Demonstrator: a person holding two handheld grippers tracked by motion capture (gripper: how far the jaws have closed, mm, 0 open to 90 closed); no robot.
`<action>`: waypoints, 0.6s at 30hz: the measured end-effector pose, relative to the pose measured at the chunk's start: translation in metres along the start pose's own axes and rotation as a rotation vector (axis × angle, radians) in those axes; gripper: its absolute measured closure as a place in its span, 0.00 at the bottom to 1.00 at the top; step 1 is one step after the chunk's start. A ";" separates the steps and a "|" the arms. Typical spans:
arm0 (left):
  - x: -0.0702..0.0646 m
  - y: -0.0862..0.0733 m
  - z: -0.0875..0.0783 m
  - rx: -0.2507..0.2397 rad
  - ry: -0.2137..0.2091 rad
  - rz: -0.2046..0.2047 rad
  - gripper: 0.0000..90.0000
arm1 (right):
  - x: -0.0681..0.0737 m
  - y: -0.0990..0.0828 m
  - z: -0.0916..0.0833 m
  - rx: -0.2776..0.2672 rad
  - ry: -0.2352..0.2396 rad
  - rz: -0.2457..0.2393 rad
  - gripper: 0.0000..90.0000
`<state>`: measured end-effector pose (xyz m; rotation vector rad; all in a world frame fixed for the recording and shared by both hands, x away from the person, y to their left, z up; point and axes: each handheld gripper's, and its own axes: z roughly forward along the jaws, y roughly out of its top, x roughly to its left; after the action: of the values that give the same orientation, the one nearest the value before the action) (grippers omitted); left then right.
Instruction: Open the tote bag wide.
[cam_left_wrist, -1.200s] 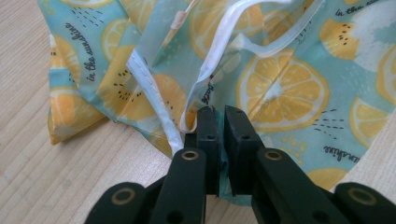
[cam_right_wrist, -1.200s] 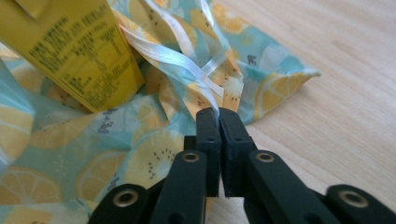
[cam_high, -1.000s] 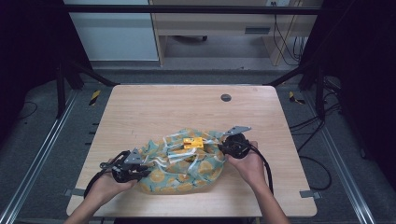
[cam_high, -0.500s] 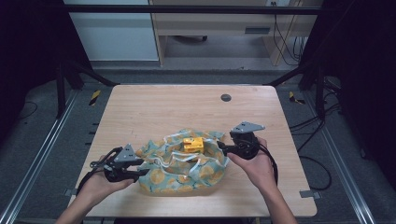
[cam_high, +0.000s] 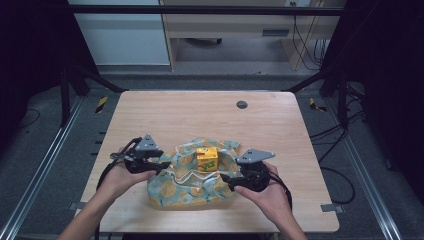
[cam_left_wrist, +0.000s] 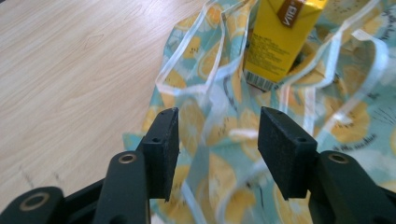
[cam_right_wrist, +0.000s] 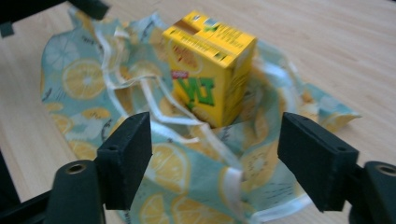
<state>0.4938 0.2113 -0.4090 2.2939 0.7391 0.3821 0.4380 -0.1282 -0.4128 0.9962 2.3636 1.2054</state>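
Observation:
A teal cloth bag (cam_high: 187, 182) printed with lemon slices lies crumpled near the table's front edge. A yellow drink carton (cam_high: 206, 159) stands upright on it, among the loose folds. My left gripper (cam_high: 162, 164) hovers at the bag's left edge, and my right gripper (cam_high: 227, 177) at its right edge. Both have just been opening their jaws. In the left gripper view the left gripper (cam_left_wrist: 218, 121) stands open above the cloth (cam_left_wrist: 219, 154), with the carton (cam_left_wrist: 280, 37) beyond. In the right gripper view the right gripper (cam_right_wrist: 219, 126) is open, and the carton (cam_right_wrist: 210, 65) is ahead.
The wooden table (cam_high: 200, 115) stretches bare behind the bag, with a small black round cap (cam_high: 242, 104) near its far edge. Metal frame rails run along both sides of the table. A person's hands (cam_high: 117, 180) come in from the bottom.
Both grippers have let go of the bag's edges, opened and drawn up and outward. The cloth has slumped around the carton, which now stands exposed.

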 end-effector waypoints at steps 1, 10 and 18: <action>0.000 0.003 0.004 0.006 -0.001 0.006 0.53 | 0.002 -0.002 0.002 0.007 0.004 -0.007 0.27; 0.000 0.015 0.035 0.061 -0.028 0.028 0.50 | 0.009 -0.014 0.015 0.043 0.040 -0.032 0.18; -0.002 0.016 0.044 0.088 -0.040 0.054 0.55 | 0.011 -0.023 0.026 0.081 0.051 -0.036 0.23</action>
<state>0.5184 0.1772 -0.4296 2.4008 0.6873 0.3339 0.4344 -0.1149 -0.4464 0.9548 2.4761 1.1437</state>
